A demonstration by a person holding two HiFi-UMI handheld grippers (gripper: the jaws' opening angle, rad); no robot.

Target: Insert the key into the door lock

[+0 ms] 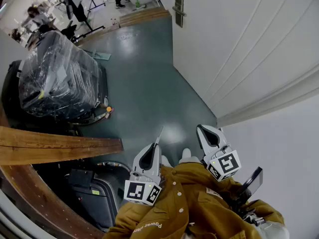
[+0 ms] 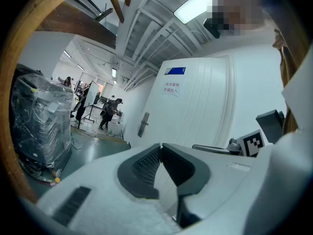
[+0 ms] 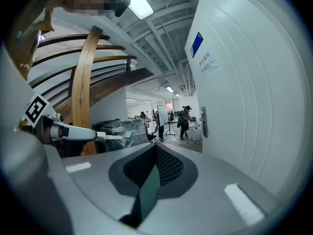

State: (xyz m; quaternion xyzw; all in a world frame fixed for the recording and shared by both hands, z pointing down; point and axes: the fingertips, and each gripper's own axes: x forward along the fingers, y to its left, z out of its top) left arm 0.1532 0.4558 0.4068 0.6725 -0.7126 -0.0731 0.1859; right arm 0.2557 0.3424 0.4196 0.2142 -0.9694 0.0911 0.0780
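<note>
A white door (image 1: 239, 39) stands to my right, and its metal lock plate with a handle (image 1: 178, 8) is far ahead down the green floor. The same lock plate (image 2: 143, 125) is small in the left gripper view and sits on the door's edge (image 3: 203, 121) in the right gripper view. My left gripper (image 1: 158, 144) is shut on a thin metal key (image 1: 159, 134) that sticks out past its tip. From the right gripper view the key (image 3: 107, 137) pokes forward. My right gripper (image 1: 201, 128) is shut and holds nothing. Both are held level near my chest, far from the lock.
A black machine wrapped in clear plastic (image 1: 60, 78) stands on the left of the floor. A curved wooden beam (image 1: 55, 146) crosses at lower left, with dark equipment (image 1: 94, 193) under it. People (image 2: 110, 111) stand at the far end. A white wall (image 1: 279, 153) closes the right.
</note>
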